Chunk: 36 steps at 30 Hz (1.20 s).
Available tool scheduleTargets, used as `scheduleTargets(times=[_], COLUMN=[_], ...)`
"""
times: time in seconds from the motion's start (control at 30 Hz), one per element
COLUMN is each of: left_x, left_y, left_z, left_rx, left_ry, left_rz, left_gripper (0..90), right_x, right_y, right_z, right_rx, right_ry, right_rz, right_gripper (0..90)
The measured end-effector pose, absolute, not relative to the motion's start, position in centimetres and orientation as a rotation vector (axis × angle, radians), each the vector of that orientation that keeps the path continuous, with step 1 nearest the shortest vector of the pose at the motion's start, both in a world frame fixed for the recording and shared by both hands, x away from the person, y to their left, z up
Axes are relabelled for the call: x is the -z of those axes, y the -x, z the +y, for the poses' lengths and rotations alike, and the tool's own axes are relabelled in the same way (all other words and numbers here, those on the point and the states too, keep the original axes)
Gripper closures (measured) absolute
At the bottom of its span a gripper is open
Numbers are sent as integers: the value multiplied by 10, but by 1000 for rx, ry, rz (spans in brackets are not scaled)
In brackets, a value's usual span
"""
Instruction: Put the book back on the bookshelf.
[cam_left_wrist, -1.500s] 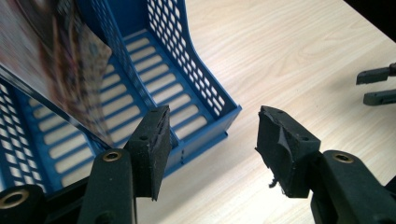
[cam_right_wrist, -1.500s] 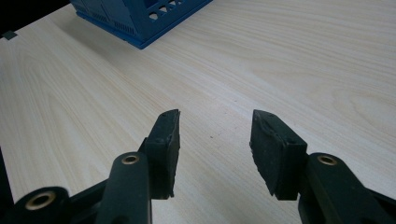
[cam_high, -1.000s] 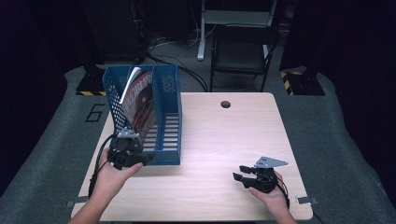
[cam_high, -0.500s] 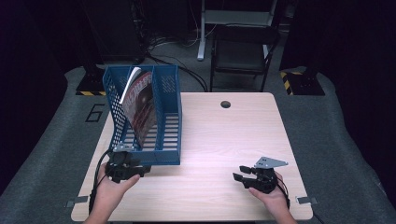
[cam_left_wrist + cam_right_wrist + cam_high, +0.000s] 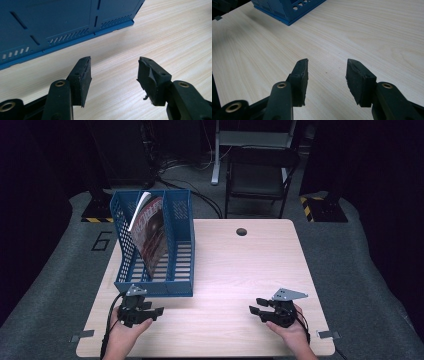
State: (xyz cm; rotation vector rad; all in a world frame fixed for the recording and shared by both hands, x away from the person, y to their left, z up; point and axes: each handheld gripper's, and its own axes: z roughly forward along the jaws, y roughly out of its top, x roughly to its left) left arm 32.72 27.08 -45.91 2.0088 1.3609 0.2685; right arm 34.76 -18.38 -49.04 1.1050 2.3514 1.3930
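A blue mesh file rack (image 5: 177,240) stands on the left half of the wooden table (image 5: 235,270), with a red magazine (image 5: 150,232) leaning upright in its middle slot. My left gripper (image 5: 157,311) rests low on the table just in front of the rack's near wall (image 5: 57,27), jaws open and empty; in the left gripper view (image 5: 113,72) bare wood shows between the pads. My right gripper (image 5: 255,311) sits at the table's near right, open with nothing between its jaws (image 5: 327,72), pointing left toward the rack's corner (image 5: 287,10).
A round cable hole (image 5: 242,231) sits near the table's far edge. A dark chair (image 5: 260,175) and cables stand beyond the table on the grey floor. Bare wood stretches between the two grippers.
My left gripper has come down and back from the rack's front wall to the tabletop near the front edge. The right gripper has stayed where it was.
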Motion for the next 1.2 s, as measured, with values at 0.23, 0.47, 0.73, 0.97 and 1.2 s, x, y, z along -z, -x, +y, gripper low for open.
scheduleTargets(times=[0.23,0.47,0.73,0.97,1.2], left_x=[477,485,493,499,505], left_y=[-328,-328,-330,-332,-332], left_z=[271,268,263,257,255], left_rx=[-273,-274,-266,-256,-257], left_ry=[-2024,-2031,-2039,-2066,-2085], left_rz=[1372,1354,1335,1315,1306], left_gripper=[443,443,443,442,442], right_x=[491,493,494,494,494], right_y=[-347,-347,-347,-347,-346], right_z=[-183,-180,-178,-174,-173], right_rx=[-1388,-1371,-1359,-1348,-1352], right_ry=[-1098,-1093,-1081,-1069,-1072], right_rz=[2353,2372,2387,2398,2404], right_gripper=[522,522,522,522,522])
